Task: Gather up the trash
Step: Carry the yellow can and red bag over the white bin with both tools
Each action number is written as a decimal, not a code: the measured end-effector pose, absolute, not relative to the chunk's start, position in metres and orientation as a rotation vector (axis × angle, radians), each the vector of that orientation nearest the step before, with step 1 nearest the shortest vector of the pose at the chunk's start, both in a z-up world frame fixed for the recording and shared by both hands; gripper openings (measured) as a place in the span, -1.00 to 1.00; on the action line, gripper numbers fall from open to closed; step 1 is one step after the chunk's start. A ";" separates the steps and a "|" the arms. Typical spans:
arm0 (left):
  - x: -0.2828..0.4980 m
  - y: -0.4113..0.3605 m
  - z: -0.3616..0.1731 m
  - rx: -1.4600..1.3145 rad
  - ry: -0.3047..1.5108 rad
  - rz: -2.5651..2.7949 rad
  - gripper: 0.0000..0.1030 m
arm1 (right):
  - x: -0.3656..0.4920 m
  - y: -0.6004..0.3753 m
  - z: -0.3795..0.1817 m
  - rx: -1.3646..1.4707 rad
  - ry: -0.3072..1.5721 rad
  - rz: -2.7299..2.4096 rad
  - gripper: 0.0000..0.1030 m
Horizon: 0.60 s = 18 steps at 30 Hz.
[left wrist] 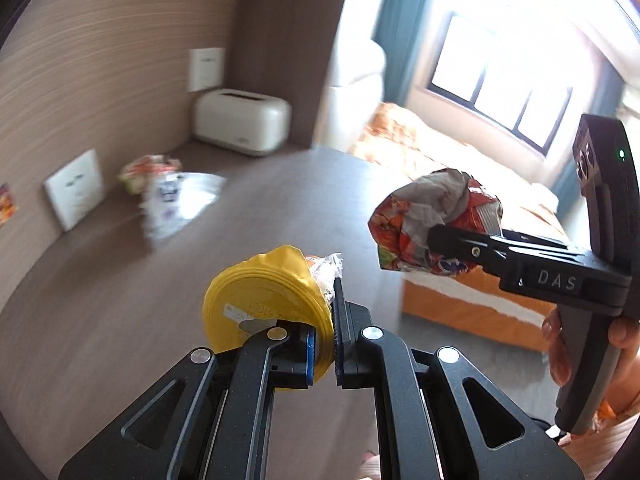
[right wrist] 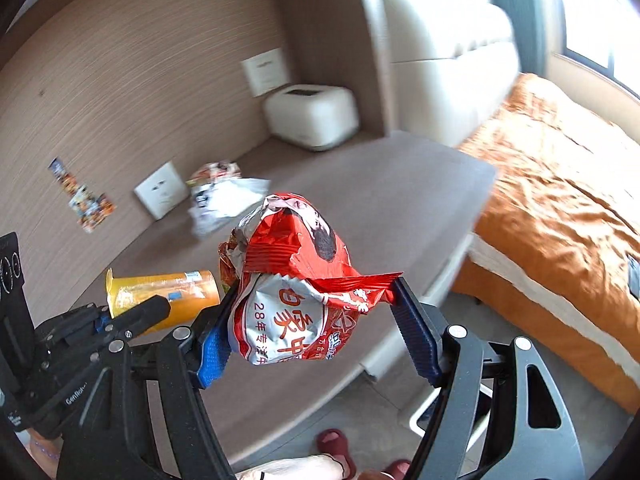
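Note:
In the left wrist view my left gripper [left wrist: 324,340] is shut on the rim of a crushed yellow paper cup [left wrist: 260,304], held above the brown desk [left wrist: 100,312]. The right wrist view shows the same cup [right wrist: 168,292] lying sideways in the left gripper [right wrist: 132,312]. My right gripper [right wrist: 316,308] is shut on a crumpled red and silver noodle packet [right wrist: 296,280], with one blue pad on each side. From the left wrist view the packet [left wrist: 432,216] hangs to the right in the right gripper [left wrist: 436,236], past the desk's edge.
Crumpled white and orange wrappers [right wrist: 224,196] lie on the desk near the wall socket [right wrist: 160,194]. A white toaster [right wrist: 312,116] stands in the far corner. A bed with an orange cover [right wrist: 560,200] lies to the right. A person's red slippers [right wrist: 336,444] are on the floor below.

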State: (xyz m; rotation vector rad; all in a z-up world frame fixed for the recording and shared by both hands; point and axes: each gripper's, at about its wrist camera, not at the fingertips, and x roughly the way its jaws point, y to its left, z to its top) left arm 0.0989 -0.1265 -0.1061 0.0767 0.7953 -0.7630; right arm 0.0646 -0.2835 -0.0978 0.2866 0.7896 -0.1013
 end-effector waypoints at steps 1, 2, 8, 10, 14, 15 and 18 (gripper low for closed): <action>0.095 -0.142 -0.108 0.092 0.803 -0.798 -0.88 | 0.056 -0.294 -0.098 0.293 0.791 -0.128 0.42; 0.090 -0.152 -0.109 0.104 0.810 -0.822 -0.88 | 0.048 -0.304 -0.099 0.302 0.791 -0.155 0.42; 0.065 -0.225 -0.119 0.174 0.866 -0.972 -0.88 | 0.007 -0.356 -0.111 0.377 0.818 -0.276 0.42; 0.054 -0.250 -0.126 0.209 0.883 -1.013 -0.88 | -0.006 -0.375 -0.119 0.405 0.831 -0.318 0.42; 0.034 -0.292 -0.144 0.267 0.922 -1.081 -0.88 | -0.026 -0.408 -0.137 0.477 0.870 -0.375 0.42; 0.030 -0.303 -0.150 0.283 0.933 -1.099 -0.88 | -0.028 -0.413 -0.141 0.490 0.876 -0.385 0.42; 0.020 -0.330 -0.169 0.329 0.963 -1.138 -0.88 | -0.036 -0.431 -0.159 0.521 0.906 -0.419 0.42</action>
